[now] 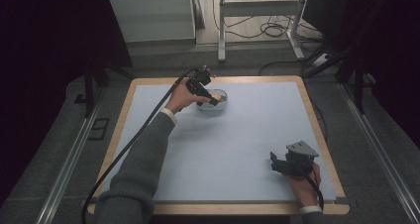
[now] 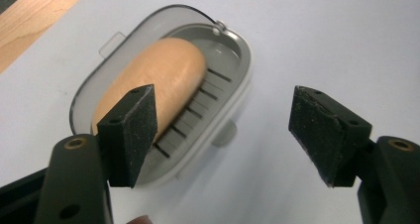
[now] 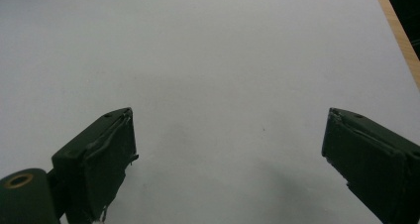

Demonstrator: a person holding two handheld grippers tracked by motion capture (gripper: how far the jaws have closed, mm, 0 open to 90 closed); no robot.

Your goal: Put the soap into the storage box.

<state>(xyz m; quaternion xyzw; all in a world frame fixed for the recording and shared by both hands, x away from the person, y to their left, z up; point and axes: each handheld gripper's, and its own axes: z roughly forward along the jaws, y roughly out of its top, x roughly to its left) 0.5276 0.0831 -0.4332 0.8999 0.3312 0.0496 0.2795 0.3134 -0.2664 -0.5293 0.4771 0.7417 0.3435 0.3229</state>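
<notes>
At about eleven o'clock on the pale table (image 1: 247, 135), the left gripper (image 1: 214, 101) hangs over a small grey oval dish (image 1: 216, 101). In the left gripper view its jaws stand apart with nothing between them, and the dish (image 2: 233, 110) lies just beyond them with an orange-tan bread roll (image 2: 158, 80) resting on its slotted floor. At about four o'clock, well apart from the dish, the right gripper (image 1: 275, 163) sits low near the table's edge, its jaws spread wide over bare table (image 3: 223, 85).
</notes>
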